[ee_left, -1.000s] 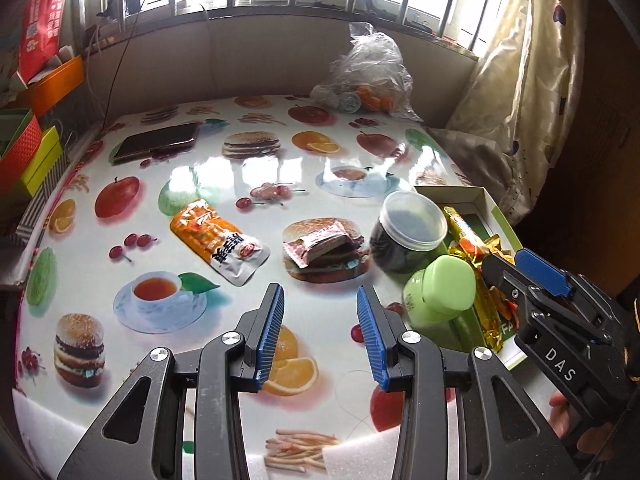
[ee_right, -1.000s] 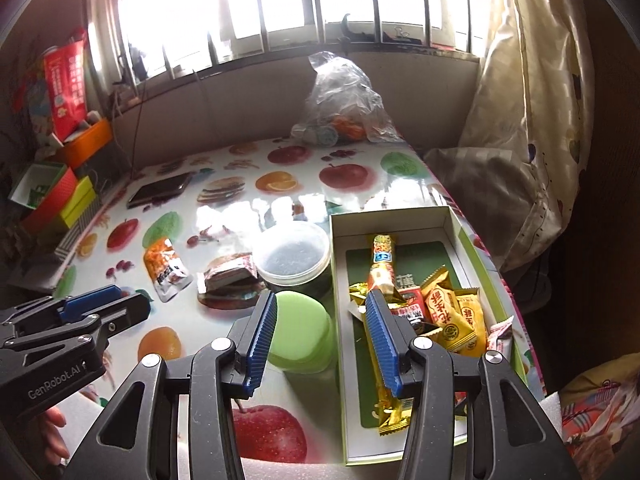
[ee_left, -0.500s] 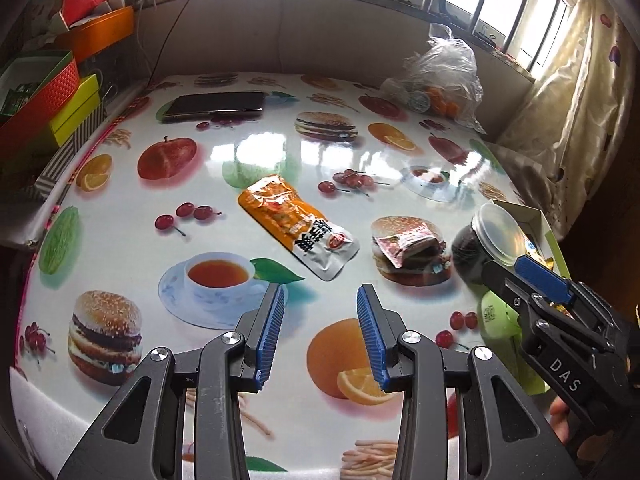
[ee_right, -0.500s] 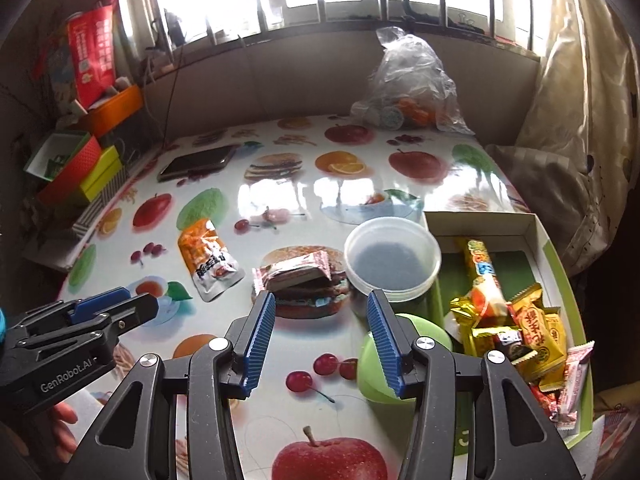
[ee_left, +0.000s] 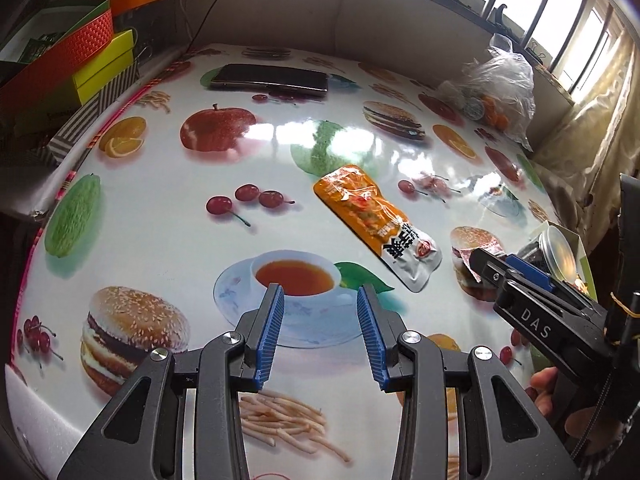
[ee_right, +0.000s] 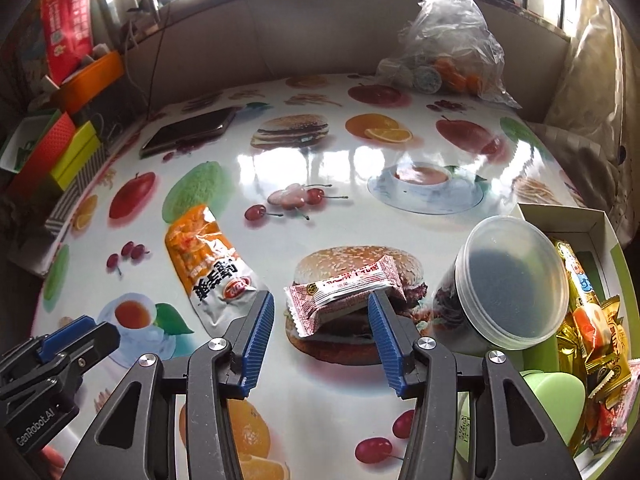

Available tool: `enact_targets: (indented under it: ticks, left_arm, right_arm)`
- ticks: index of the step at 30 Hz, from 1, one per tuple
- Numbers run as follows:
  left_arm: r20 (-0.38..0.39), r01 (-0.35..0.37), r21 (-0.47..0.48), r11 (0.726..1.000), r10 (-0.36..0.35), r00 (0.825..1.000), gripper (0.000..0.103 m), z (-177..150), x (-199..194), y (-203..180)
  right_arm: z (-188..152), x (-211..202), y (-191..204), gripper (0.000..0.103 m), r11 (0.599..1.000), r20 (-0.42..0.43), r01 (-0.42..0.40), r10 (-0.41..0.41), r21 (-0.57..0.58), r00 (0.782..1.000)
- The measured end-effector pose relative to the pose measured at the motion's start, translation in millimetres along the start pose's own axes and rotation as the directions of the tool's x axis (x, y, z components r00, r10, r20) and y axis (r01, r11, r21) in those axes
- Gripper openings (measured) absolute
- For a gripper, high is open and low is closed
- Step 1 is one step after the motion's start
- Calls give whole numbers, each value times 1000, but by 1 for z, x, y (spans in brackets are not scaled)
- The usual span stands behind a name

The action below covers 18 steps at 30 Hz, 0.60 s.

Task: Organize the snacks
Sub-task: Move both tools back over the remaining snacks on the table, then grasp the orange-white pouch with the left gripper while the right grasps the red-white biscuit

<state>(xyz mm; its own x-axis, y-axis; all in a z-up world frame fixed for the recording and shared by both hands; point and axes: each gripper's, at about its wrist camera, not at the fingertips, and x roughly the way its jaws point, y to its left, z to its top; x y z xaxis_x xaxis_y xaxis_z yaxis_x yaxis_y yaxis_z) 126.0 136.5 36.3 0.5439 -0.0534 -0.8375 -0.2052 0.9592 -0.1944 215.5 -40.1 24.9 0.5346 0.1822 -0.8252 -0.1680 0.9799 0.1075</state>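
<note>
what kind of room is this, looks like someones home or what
Most likely a lived-in home, a table set by a window. The table wears a glossy food-print tablecloth, a phone lies on it, and a knotted plastic bag of odds and ends sits by the barred window.

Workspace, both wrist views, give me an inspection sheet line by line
Surface: glossy food-print table, window glare.
Job's things: orange snack packet and pink wrapped snack loose on the table; snack box at right holds wrapped sweets.
Clutter: phone, clear-lidded tub, green lid, plastic bag.
Grippers: left tool open, empty; right tool open, pink snack just ahead.
Cables: cord on back wall.
Surroundings: stacked boxes left, curtain right.
</note>
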Motion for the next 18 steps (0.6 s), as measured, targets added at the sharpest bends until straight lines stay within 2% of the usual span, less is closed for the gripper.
enact_targets:
  ticks: [3,6,15,16,18]
  left_arm:
    - [-5,2,-10,1000,-2,1000,40,1,3,6]
    - [-8,2,-19,1000,-2,1000,40,2,6,11]
    - [-16,3,-34,999,-3,1000,40,6,13,19]
    - [-17,4,-36,999,-4,1000,39,5,13,20]
    - [-19,1,-42,999,-1,1000,40,6,15,22]
  right_arm:
    - [3,12,-2,50,999,-21,21,-21,32,1000]
    - [7,22,-4,51,998,-32,8,-6,62,999]
    - [24,36,4,53,996,-16,20,-18,83,1000]
    - [25,37,6,52,997,-16,25,-23,79,1000]
    - [26,39,7,44,997,-9,36,-35,69,999]
